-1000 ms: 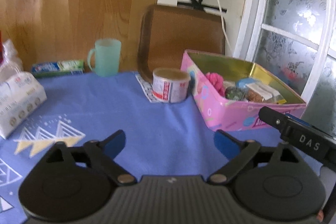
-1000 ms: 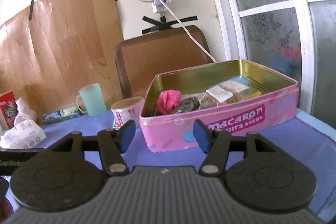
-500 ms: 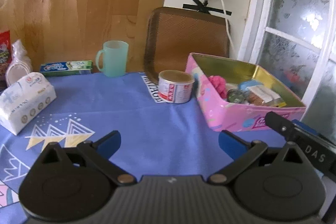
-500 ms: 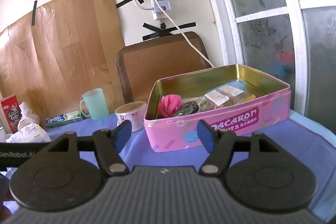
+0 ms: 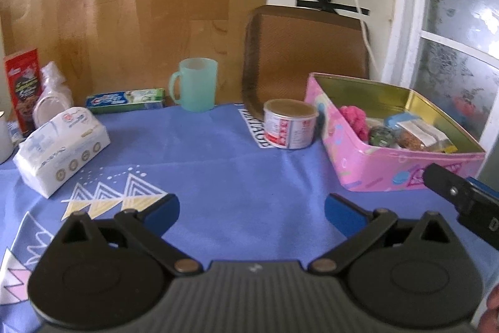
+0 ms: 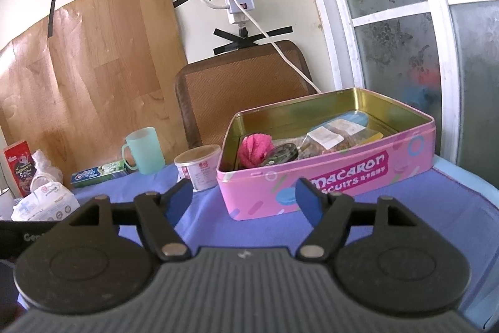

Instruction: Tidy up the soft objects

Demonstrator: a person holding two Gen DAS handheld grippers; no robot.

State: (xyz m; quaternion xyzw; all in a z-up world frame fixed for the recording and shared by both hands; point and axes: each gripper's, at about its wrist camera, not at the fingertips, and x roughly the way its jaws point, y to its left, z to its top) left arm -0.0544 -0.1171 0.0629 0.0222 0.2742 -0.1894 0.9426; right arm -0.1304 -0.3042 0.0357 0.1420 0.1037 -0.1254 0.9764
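The left gripper (image 5: 252, 213) hangs over the blue patterned tablecloth (image 5: 218, 164) with its jaws spread and empty. The right gripper (image 6: 243, 200), whose jaws have just been opening with nothing between them, faces the open pink macaron tin (image 6: 327, 177). A fluffy pink soft ball (image 6: 254, 149) lies inside the tin's left end.

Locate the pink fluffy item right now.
The pink fluffy item lies inside the pink tin, at its left end in the right wrist view, beside a dark round item; the paper cup stands just outside that end.
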